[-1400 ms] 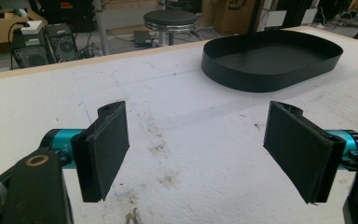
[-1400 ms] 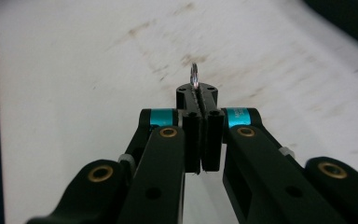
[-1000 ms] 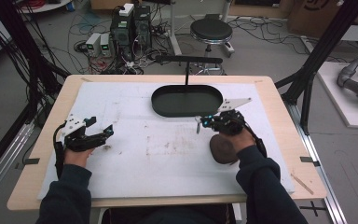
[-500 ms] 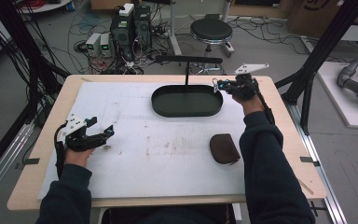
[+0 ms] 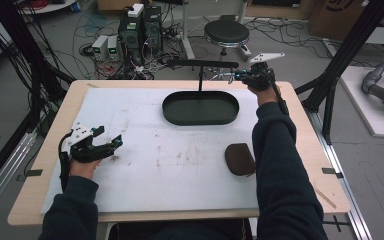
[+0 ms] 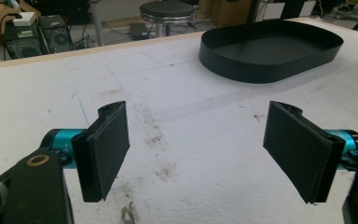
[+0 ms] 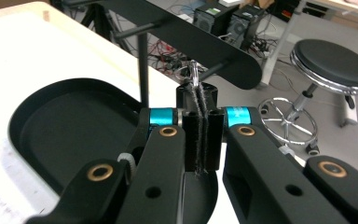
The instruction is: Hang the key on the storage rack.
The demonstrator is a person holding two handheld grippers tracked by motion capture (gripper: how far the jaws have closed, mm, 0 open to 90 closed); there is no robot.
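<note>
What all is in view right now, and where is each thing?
tray: one, black, oval, far middle of the mat
stand: one, black, post with a crossbar, behind the tray
pouch: one, brown, on the mat's near right
small loop: one, clear or silvery, pinched just below the crossbar
mat: one, white, scuffed, covering the table
table: one, light wood
stool: one, black, on the floor beyond
left tool: black, open, at the mat's left
right tool: black, shut on the loop, by the stand
</note>
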